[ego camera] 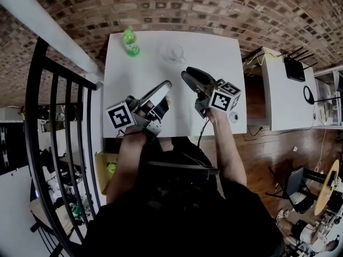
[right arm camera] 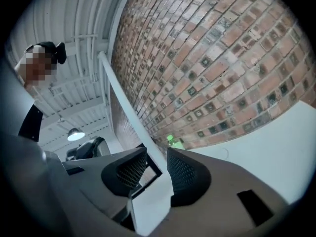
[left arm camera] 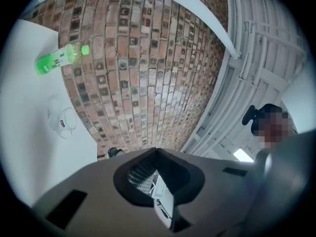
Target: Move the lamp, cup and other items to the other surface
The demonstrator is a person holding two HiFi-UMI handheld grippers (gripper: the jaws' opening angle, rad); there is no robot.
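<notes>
Green bottle (ego camera: pixel 130 43) upright, cap up; glass cup (ego camera: pixel 170 52) near it

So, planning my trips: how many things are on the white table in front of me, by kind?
Green bottle: 1
Clear glass cup: 1
Small round item, too small to identify: 1
Total: 3

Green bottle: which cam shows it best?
Left gripper view. The green bottle shows whole there, largest, with its cap and label visible. The head view has it small, seen from above near the far left corner of the white table. The right gripper view catches only a small green scrap.
</notes>
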